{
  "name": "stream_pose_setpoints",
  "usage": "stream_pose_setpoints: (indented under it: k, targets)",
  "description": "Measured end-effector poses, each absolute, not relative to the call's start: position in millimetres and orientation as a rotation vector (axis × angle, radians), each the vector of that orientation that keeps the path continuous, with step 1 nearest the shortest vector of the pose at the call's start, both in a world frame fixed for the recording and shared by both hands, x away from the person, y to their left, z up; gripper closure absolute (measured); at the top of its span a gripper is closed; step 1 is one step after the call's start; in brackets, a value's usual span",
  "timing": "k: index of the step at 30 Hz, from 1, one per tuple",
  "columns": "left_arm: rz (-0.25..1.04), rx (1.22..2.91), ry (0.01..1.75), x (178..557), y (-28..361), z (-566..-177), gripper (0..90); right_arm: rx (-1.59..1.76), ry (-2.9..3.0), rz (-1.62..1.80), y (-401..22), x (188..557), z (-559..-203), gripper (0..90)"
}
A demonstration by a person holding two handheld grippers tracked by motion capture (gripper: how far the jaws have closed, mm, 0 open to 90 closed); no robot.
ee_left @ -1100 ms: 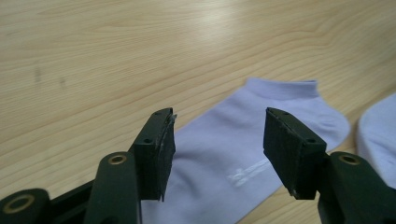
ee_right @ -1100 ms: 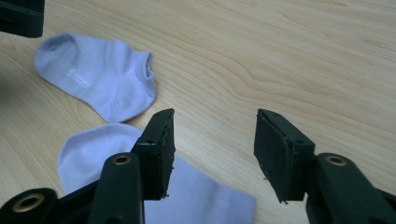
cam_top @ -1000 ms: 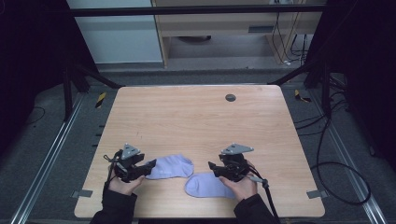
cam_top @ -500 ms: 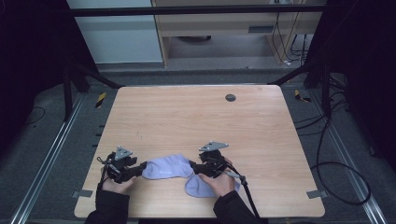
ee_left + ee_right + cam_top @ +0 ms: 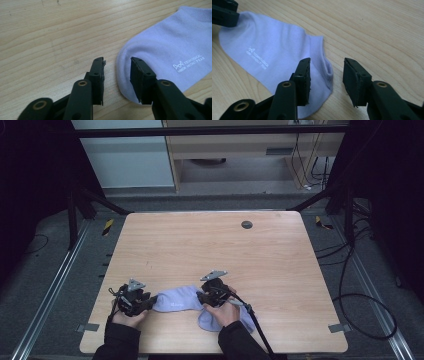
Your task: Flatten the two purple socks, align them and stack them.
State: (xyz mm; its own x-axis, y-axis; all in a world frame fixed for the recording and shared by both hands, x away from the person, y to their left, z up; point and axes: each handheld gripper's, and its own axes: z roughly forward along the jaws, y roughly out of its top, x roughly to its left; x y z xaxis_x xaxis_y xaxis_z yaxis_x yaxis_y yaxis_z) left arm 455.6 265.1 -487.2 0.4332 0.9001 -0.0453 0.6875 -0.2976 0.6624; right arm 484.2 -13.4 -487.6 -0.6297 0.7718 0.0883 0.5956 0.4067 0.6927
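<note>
1. While both hands rest near the front edge of the table (image 5: 280, 250), a lilac sock (image 5: 175, 299) lies flat between them, and a second sock (image 5: 210, 321) lies under the right hand.
2. The left gripper (image 5: 117, 72) has been closing; its half-open jaws straddle the sock's rounded toe without pressing it.
3. The right gripper (image 5: 326, 75), also closing, brackets the cuff edge and stands half open, not yet pinching.

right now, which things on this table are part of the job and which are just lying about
In the job:
- pale lilac ankle sock with white print, its toe between the left tongs and its cuff between the right tongs, both just closing
- second pale lilac sock under the right hand

Lying about:
- small dark round disc at the wooden table's far edge
</note>
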Motion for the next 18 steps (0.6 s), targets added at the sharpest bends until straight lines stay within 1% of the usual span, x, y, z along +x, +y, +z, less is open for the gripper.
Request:
stream_pose_setpoints:
  k: [3, 4, 5, 6, 10, 11, 12, 18]
  targets:
    - [0.437, 2.092, 1.340, 456.6, 263.5, -488.3, 71.6, 1.194, 2.429, 1.019, -11.6, 485.0, -490.7, 61.4]
    - [0.431, 2.090, 1.337, 456.7, 262.6, -488.5, 75.8, 1.192, 2.439, 0.999, -9.8, 485.0, -493.1, 64.4]
    - [0.431, 2.090, 1.341, 456.9, 261.7, -488.4, 75.8, 1.192, 2.439, 0.999, -9.8, 485.0, -493.1, 64.4]
    - [0.425, 2.096, 1.338, 456.9, 261.2, -488.0, 78.2, 1.183, 2.440, 0.997, -9.0, 484.8, -494.1, 66.2]
    - [0.421, 2.098, 1.345, 456.7, 258.3, -487.0, 86.4, 1.189, 2.444, 0.986, -5.9, 483.1, -493.4, 78.1]
    - [0.421, 2.095, 1.347, 456.8, 258.2, -486.7, 86.4, 1.177, 2.440, 0.979, -5.1, 482.5, -493.1, 82.5]
    - [0.416, 2.093, 1.347, 456.8, 258.8, -485.8, 86.6, 1.182, 2.438, 0.976, -4.4, 481.4, -492.1, 84.9]
    - [0.428, 2.034, 1.336, 452.5, 259.7, -474.1, 87.0, 1.191, 2.403, 1.105, -6.5, 478.5, -480.9, 86.0]
